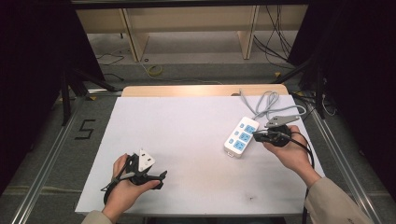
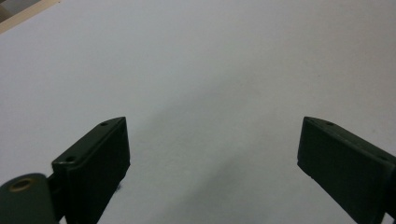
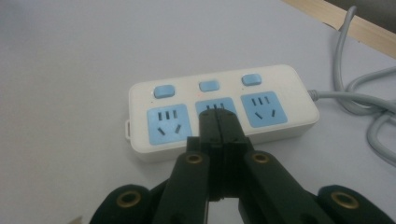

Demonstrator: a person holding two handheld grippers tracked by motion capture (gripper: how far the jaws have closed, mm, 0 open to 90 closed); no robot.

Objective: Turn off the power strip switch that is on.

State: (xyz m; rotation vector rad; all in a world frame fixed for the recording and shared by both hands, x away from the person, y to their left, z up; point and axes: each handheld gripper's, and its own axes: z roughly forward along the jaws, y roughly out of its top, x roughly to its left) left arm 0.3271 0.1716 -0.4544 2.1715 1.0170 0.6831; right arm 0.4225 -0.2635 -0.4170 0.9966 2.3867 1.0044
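White power strip (image 3: 219,109) lies at table's right side, grey cord (image 3: 369,100) trailing | right gripper (image 3: 218,122) pressed together, empty, tips over middle socket | step: likely aiming at middle switch (image 3: 208,86) | next: short, steady nudge onto that button | left gripper (image 2: 212,158) spread, idle.

Digit "5" (image 1: 85,129) marked on the grey floor left of the table

Left gripper (image 1: 156,179) sat low at 7 o'clock, jaws wide apart; right gripper (image 1: 258,136) at 3 o'clock, jaws pinched together.
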